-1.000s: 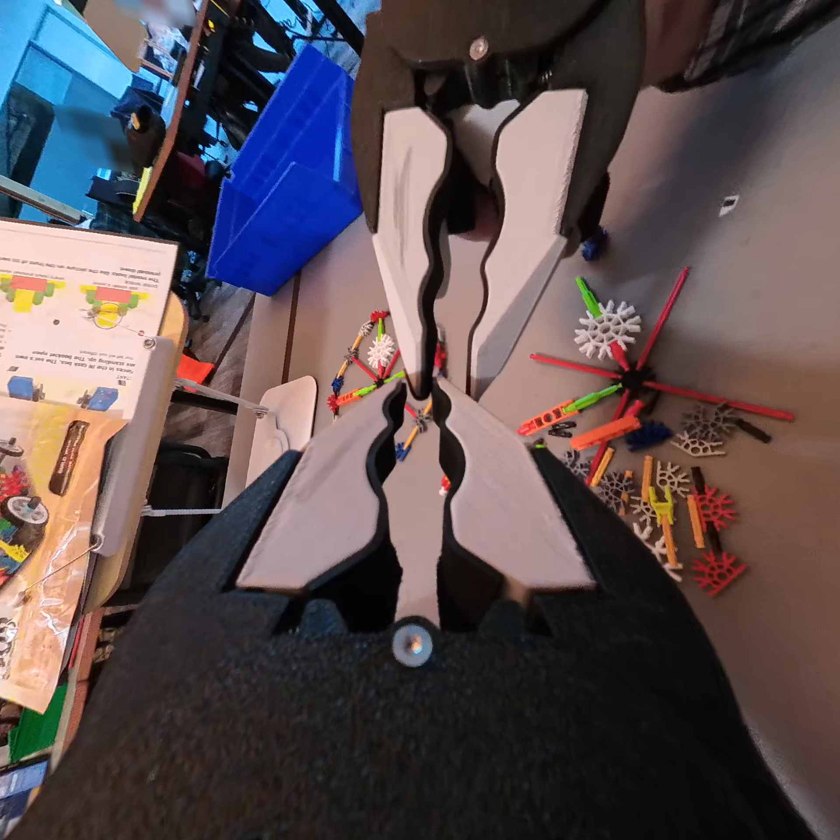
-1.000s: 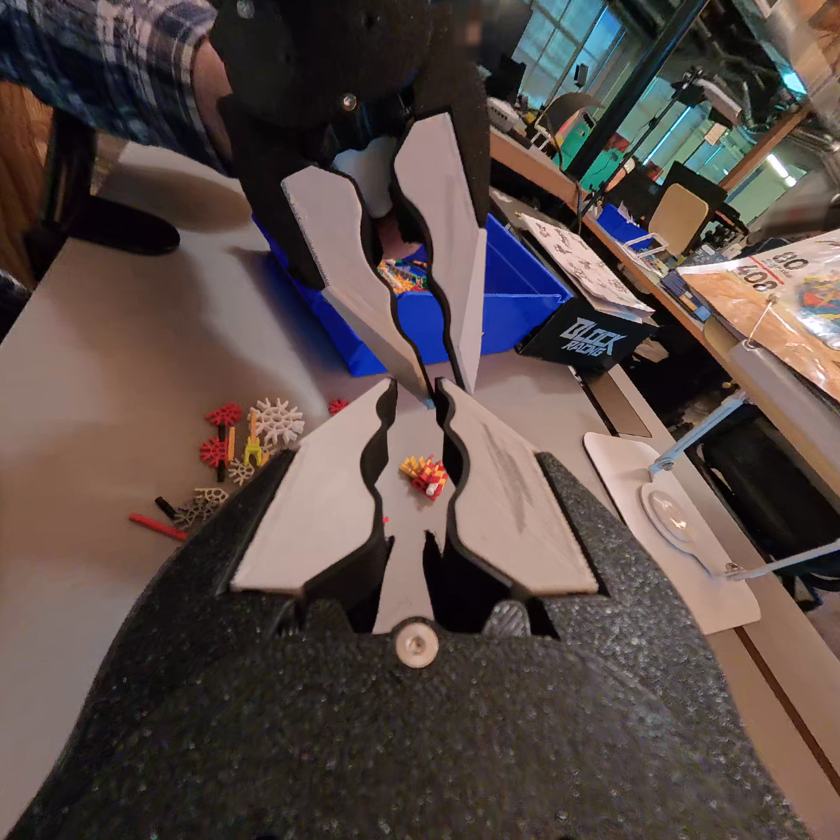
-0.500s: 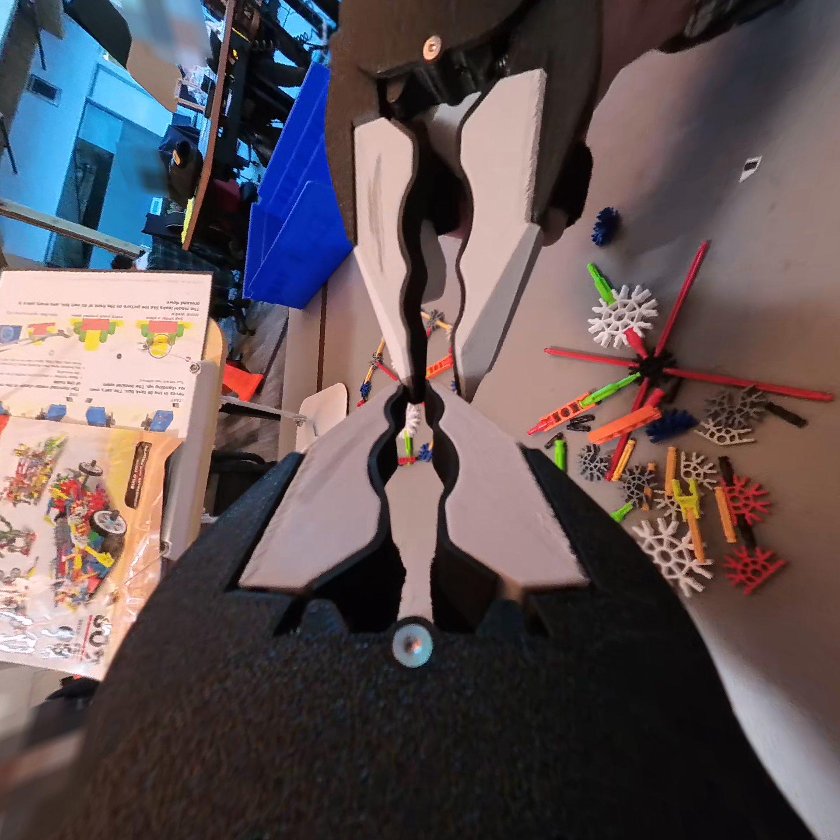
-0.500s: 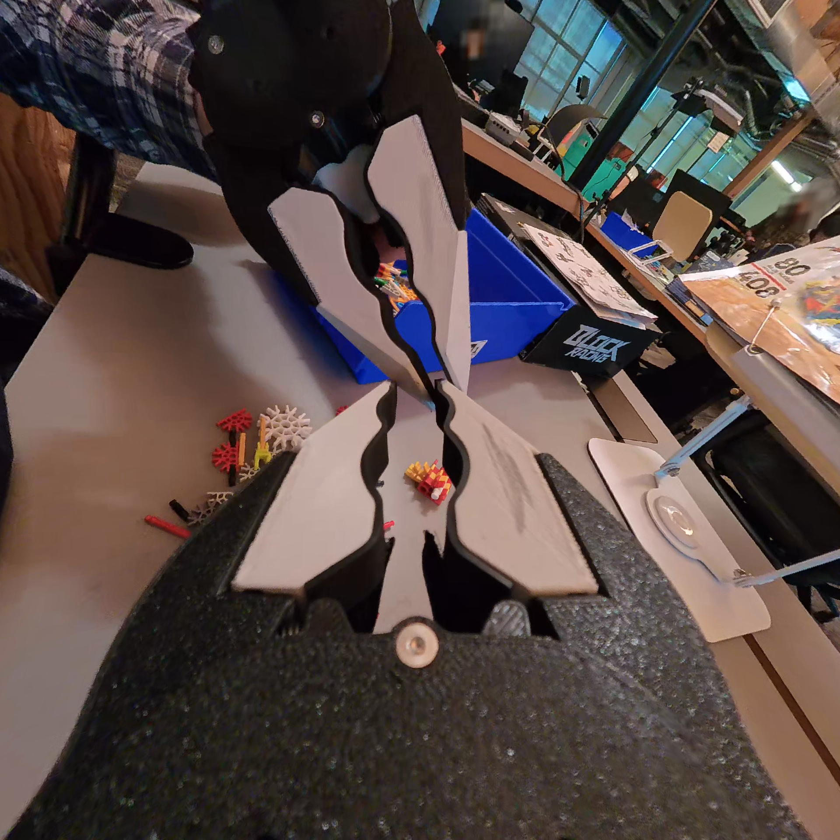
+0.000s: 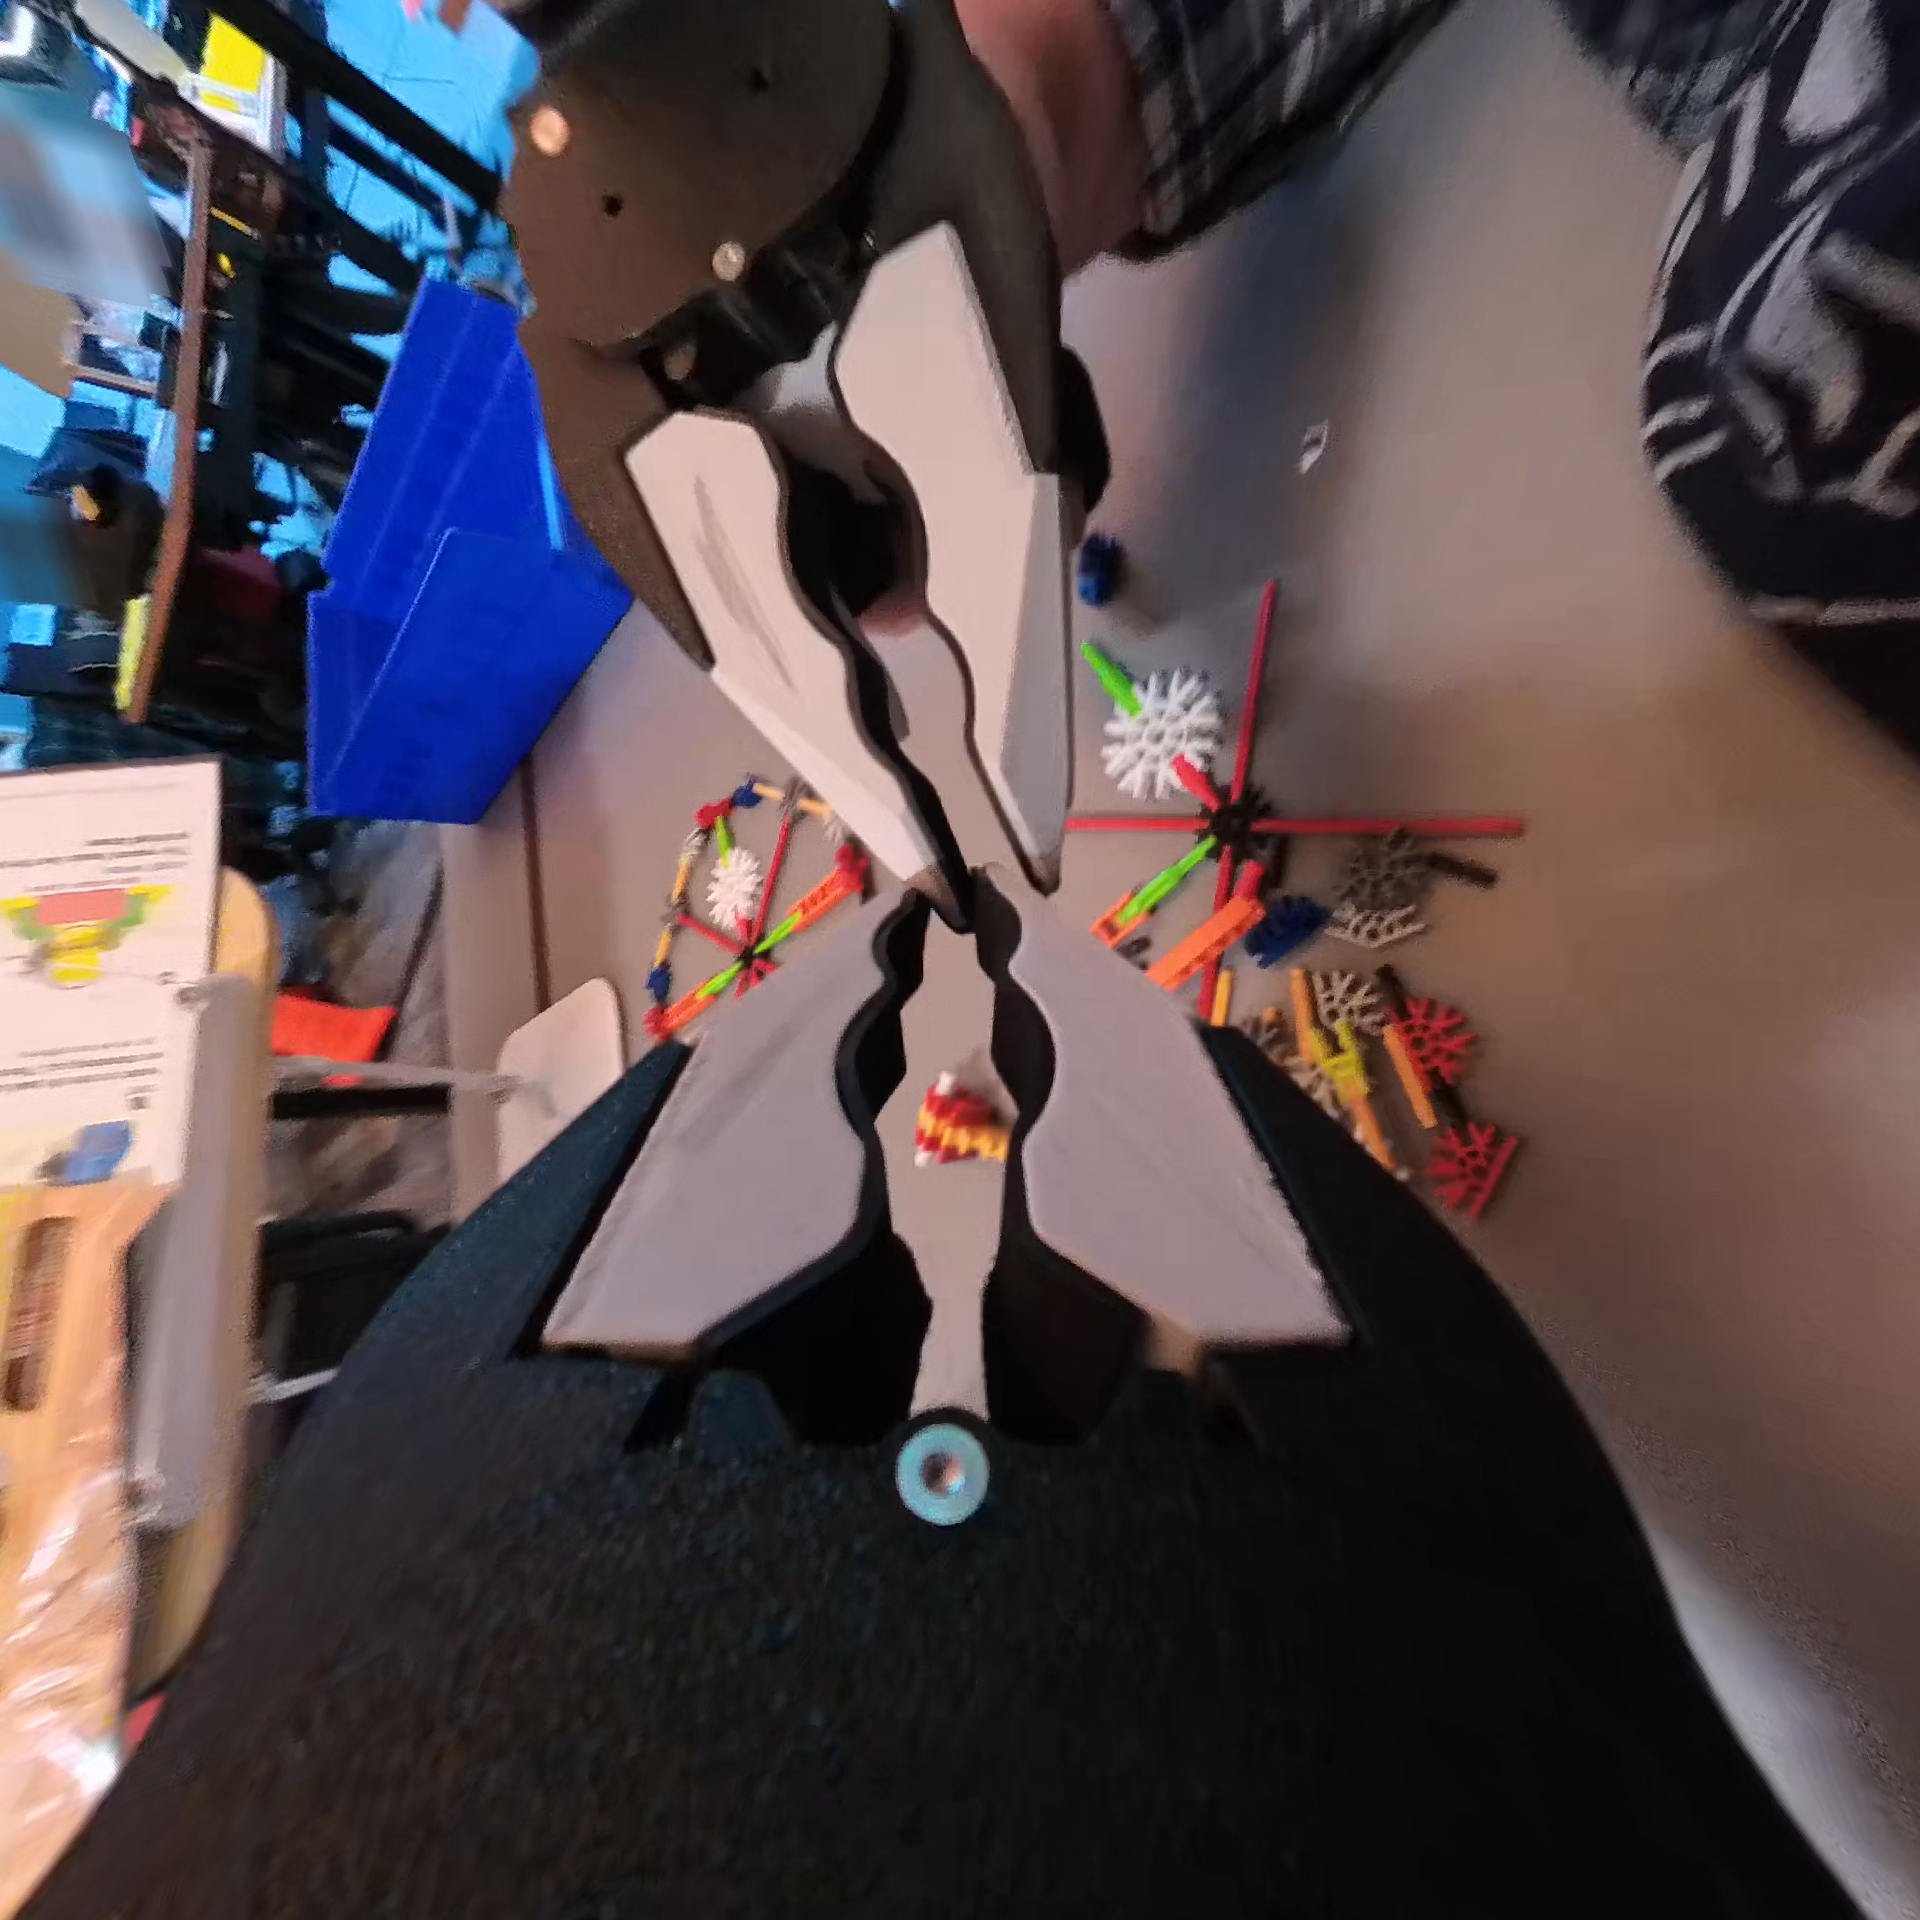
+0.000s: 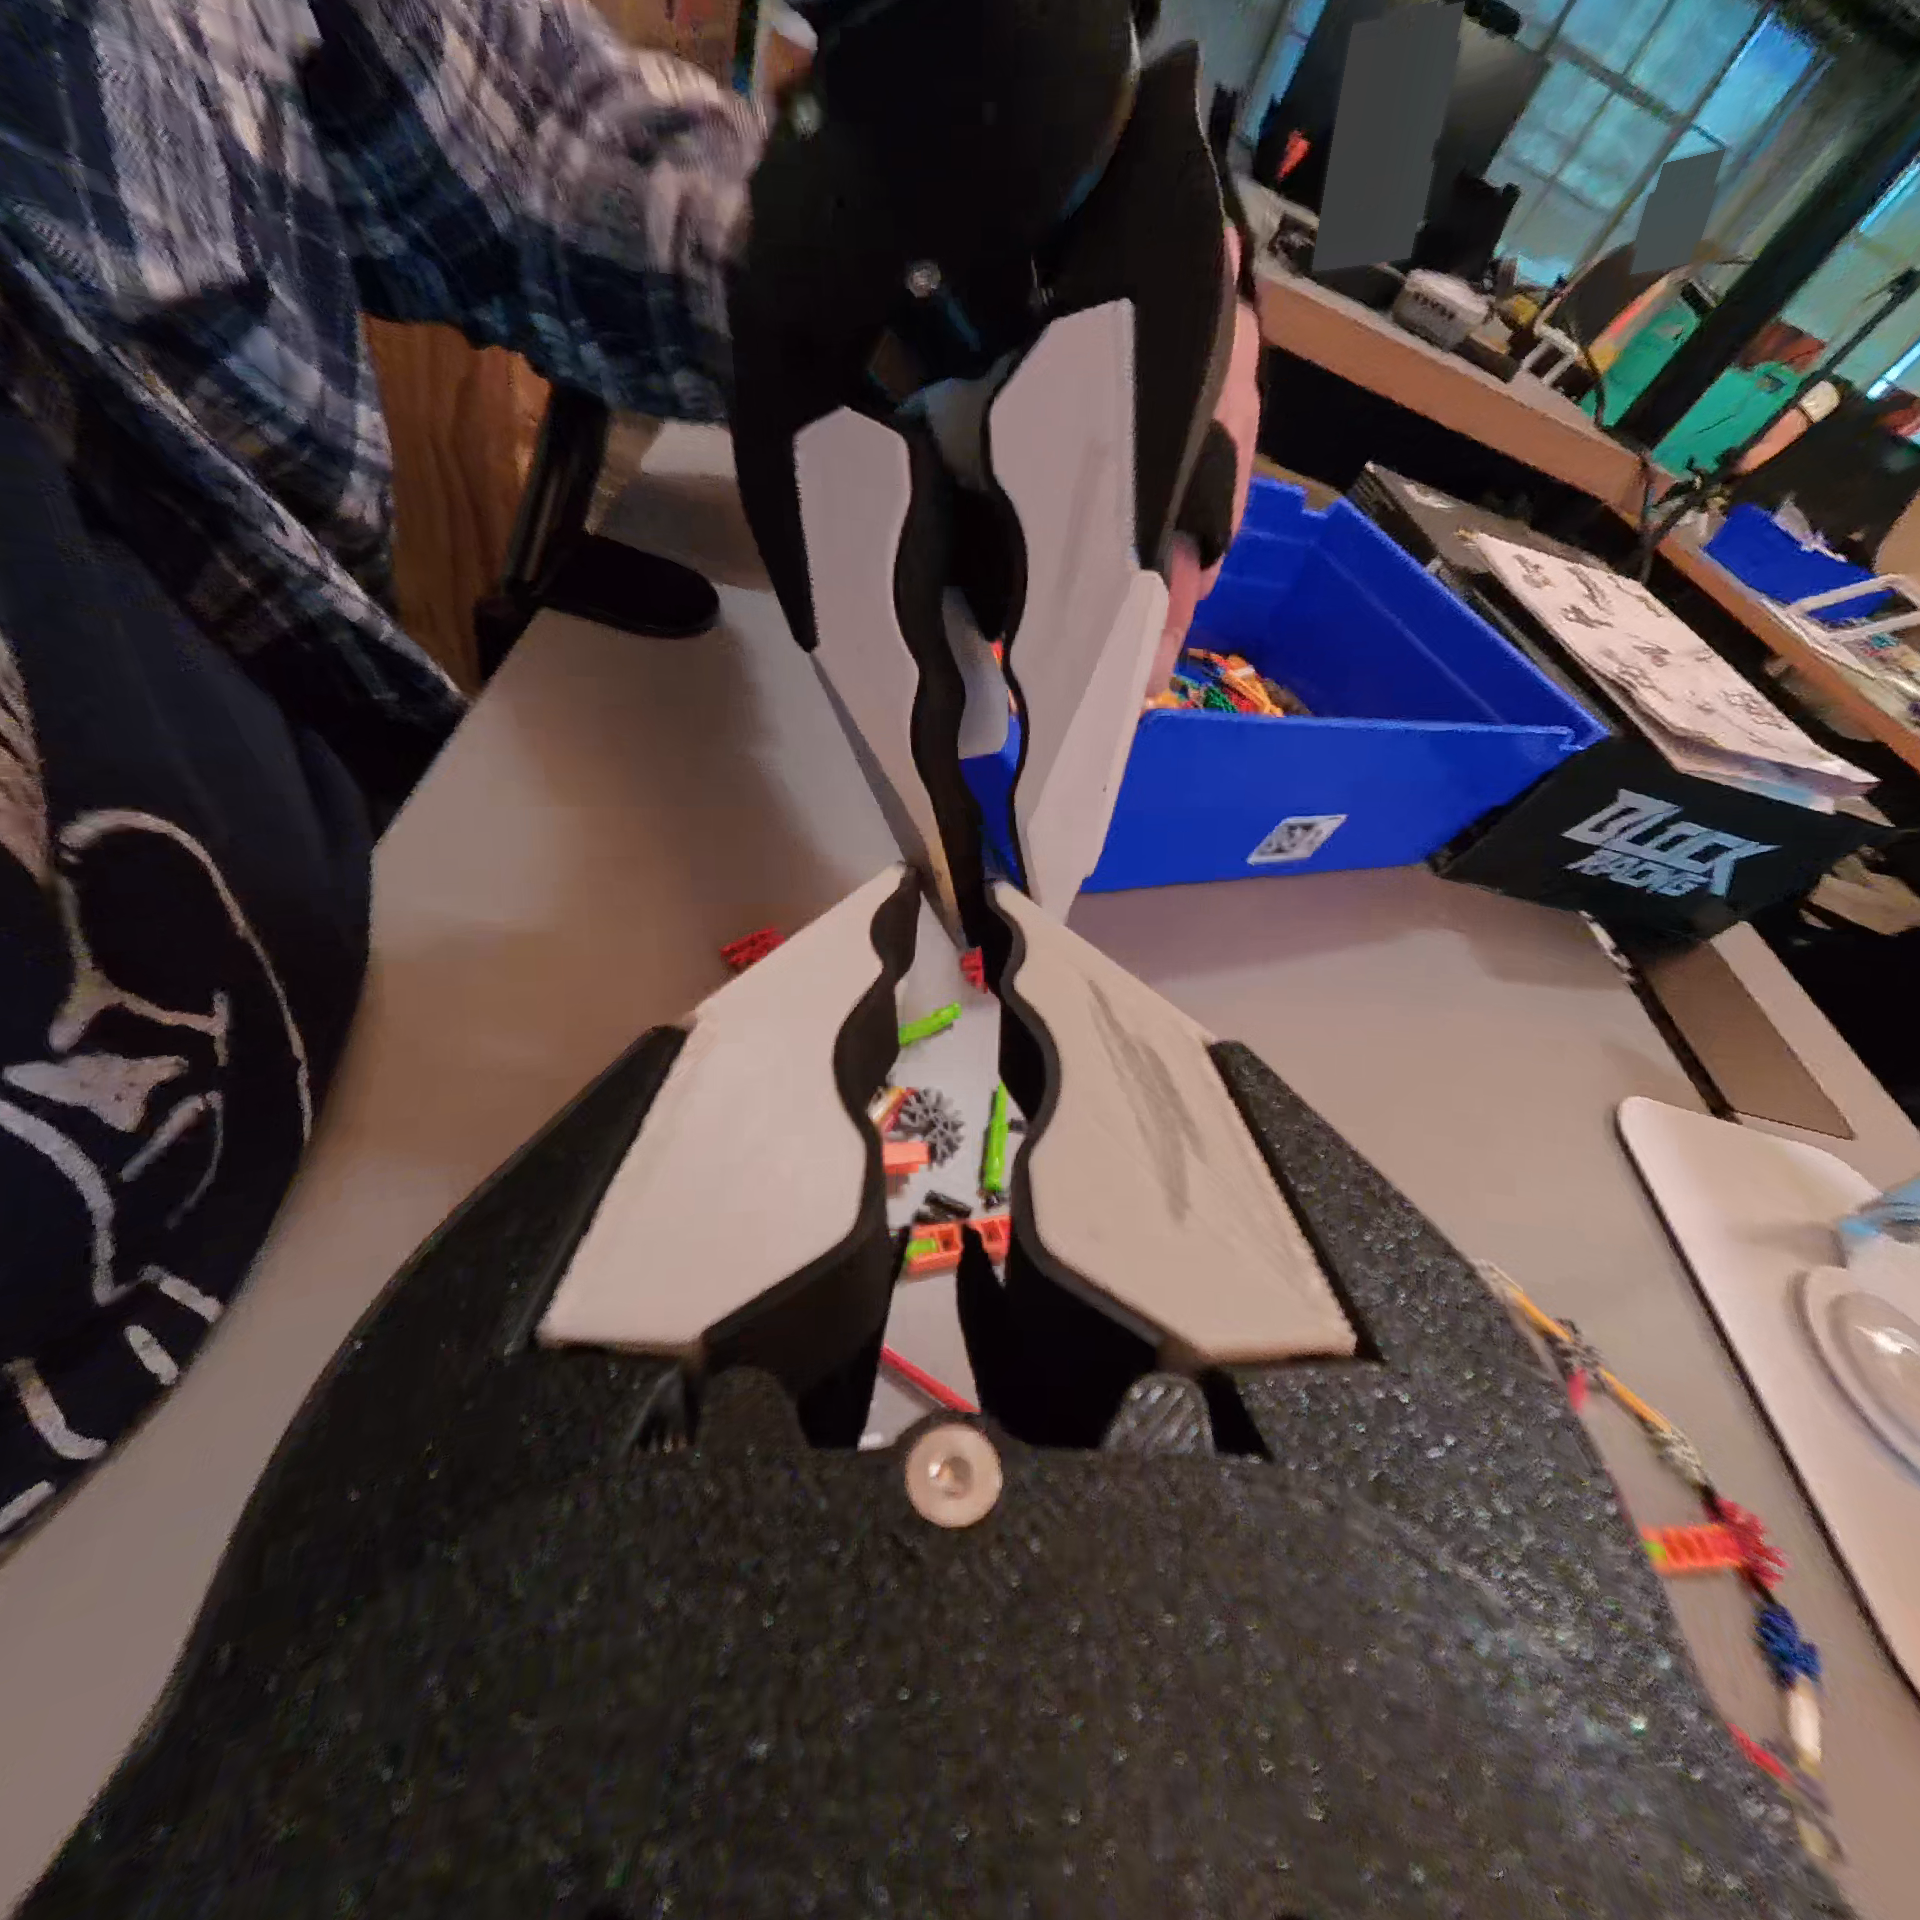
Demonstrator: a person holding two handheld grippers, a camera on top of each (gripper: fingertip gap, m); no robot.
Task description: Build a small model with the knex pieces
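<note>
My left gripper [image 5: 951, 899] and my right gripper [image 6: 956, 888] meet tip to tip above the grey table [image 5: 1558, 1351]. Both pairs of jaws are almost closed. A small red piece [image 6: 971, 966] shows at the meeting point, at the tip of the left gripper [image 6: 956, 904] and inside my right gripper's narrow gap. The right gripper [image 5: 987, 883] comes down from the top in the left wrist view. A red and yellow cluster [image 5: 956, 1122] lies on the table below the tips. Green rods and a grey connector [image 6: 930, 1122] lie under my right fingers.
A blue bin [image 6: 1351, 769] of pieces stands behind, also in the left wrist view [image 5: 447, 644]. A built rod frame [image 5: 748, 914] and a scatter of loose pieces [image 5: 1351, 997] lie either side. A black box [image 6: 1662, 852], a white pad [image 6: 1766, 1247] and the person's dark shirt [image 6: 156, 935] are close by. Left and right tips are no more than a few centimetres apart.
Both grippers have swung together with their tips kept in contact. The right view now looks over loose rods and connectors, and the person's body has come into view at the left.
</note>
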